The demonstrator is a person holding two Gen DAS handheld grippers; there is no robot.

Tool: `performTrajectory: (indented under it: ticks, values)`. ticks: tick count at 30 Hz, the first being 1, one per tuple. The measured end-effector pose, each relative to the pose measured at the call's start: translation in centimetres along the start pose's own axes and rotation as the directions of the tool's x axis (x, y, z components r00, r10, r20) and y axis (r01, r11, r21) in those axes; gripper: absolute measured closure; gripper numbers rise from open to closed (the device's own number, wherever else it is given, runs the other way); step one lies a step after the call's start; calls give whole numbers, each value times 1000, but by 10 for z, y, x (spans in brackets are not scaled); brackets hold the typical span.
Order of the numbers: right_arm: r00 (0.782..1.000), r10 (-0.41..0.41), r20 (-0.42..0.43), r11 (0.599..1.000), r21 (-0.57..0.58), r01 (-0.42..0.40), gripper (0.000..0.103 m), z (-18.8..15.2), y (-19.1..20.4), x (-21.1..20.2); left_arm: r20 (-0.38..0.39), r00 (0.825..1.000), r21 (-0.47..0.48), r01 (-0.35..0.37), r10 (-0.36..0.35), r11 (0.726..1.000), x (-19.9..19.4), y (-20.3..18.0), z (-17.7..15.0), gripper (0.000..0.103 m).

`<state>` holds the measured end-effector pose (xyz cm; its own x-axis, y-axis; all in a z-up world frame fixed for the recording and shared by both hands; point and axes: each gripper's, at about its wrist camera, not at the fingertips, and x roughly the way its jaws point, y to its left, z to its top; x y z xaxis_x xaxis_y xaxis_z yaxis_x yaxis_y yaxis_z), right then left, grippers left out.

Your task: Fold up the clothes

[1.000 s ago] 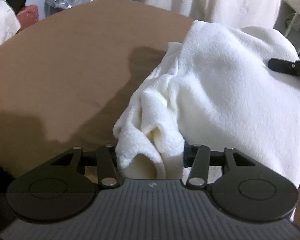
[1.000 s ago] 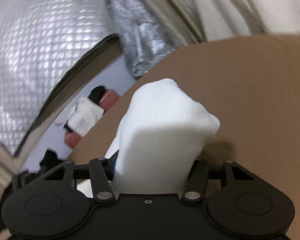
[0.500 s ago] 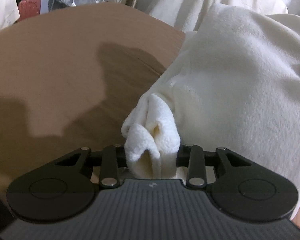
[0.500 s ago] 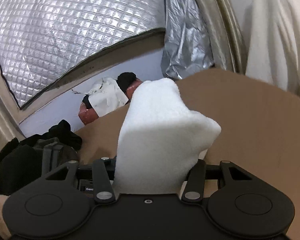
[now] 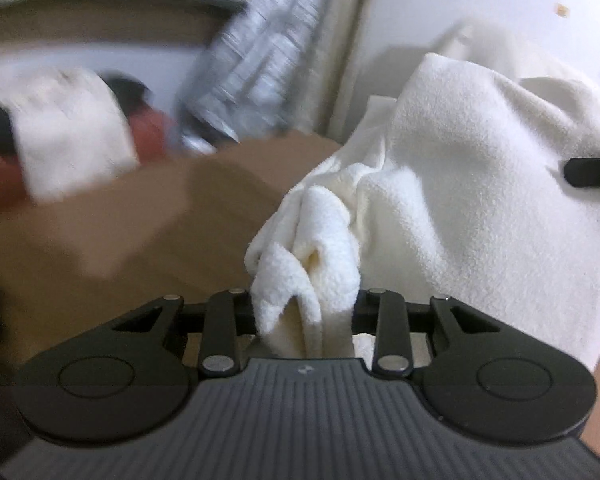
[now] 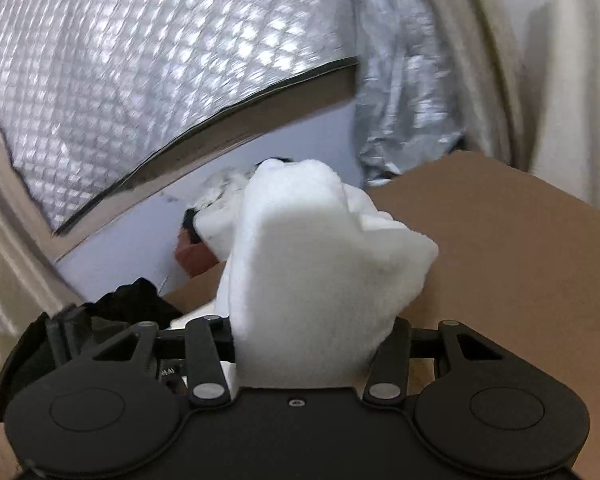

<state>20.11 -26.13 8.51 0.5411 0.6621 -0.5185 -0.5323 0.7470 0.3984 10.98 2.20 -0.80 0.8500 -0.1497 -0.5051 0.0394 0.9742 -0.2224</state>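
Observation:
A cream fleece garment (image 5: 480, 184) hangs lifted above the brown table (image 5: 120, 248). My left gripper (image 5: 306, 312) is shut on a bunched fold of its edge, and the fleece spills up between the jaws. My right gripper (image 6: 312, 340) is shut on another corner of the same garment (image 6: 312, 264), which stands up in a thick white lump and hides the fingertips. A black finger of the right gripper (image 5: 592, 172) pokes in at the right edge of the left wrist view, against the fleece.
Quilted silver foil (image 6: 140, 72) covers the wall behind the table (image 6: 520, 264). A white and red pile (image 5: 60, 136) lies past the table's far edge, and dark clothing (image 6: 132, 304) sits at the left. Pale fabric (image 6: 540, 60) hangs at the back right.
Both grippers have risen and tilted up with the garment; the left view now shows wall and foil above the table. The left jaws closed tighter on the fold a second ago.

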Motion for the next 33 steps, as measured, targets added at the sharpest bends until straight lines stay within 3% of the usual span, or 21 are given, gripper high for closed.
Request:
performTrajectory:
  ticks: [2,4,6,7,9,11,12,13,14,16,20,23,25,26,28,30,31,32,33]
  values:
    - [999,28,-20,1000,6,-28,51,24,0,30,46,994,15,-102,101,995,5,13,25,71]
    - [1000,1,-26,1000,7,0,48,38,-11,67,52,986,27,-160,158,987,28,32,48,67]
    - [999,-42,-29,999,5,42,34,49,-25,104,51,978,0,-204,204,979,70,54,55,45]
    - [994,-99,-44,995,15,100,22,48,-37,123,20,972,-22,-234,234,972,93,65,55,26]
    - [948,-295,-115,951,56,303,19,29,-71,161,-117,957,-70,-275,266,959,112,89,36,24]
    - [874,-447,-190,880,80,467,23,10,-104,192,-171,969,-165,-208,180,964,116,114,10,24]
    - [862,-456,-223,869,97,485,25,-1,-116,194,-220,966,-221,-185,136,958,118,123,1,24]
    - [871,-427,-243,872,144,468,26,-10,-125,192,-260,962,-277,-159,85,948,120,132,-7,24]
    - [893,-374,-250,879,211,427,26,-17,-129,186,-274,961,-327,-127,34,936,121,139,-12,24]
    - [931,-265,-252,875,343,342,25,-30,-138,176,-256,966,-386,-117,16,915,123,149,-12,24]
    - [976,-41,-212,804,574,158,25,-56,-150,157,-240,971,-467,-118,3,876,125,164,-19,19]
    - [967,104,-231,827,561,45,24,-65,-120,167,-232,972,-526,-92,-38,846,124,168,-27,18]
    - [950,149,-274,861,508,12,20,-72,-100,179,-226,973,-527,-81,-47,846,130,168,-28,11]
    - [940,149,-306,881,474,15,17,-77,-89,188,-231,971,-507,-71,-56,859,134,164,-27,2]
    - [922,104,-372,918,392,54,12,-88,-71,212,-259,963,-428,-46,-74,902,158,157,-24,0]
    - [927,72,-369,933,354,69,2,-98,-63,227,-257,965,-348,-42,-52,937,175,148,-22,2]
    - [933,69,-353,931,359,67,0,-103,-61,231,-233,971,-334,-27,-55,942,177,145,-20,29]
    - [939,80,-335,920,387,59,2,-104,-61,230,-207,975,-355,7,-86,935,175,147,-15,69]
    - [945,98,-312,906,421,45,12,-101,-61,227,-180,977,-375,42,-117,926,172,148,-11,75]
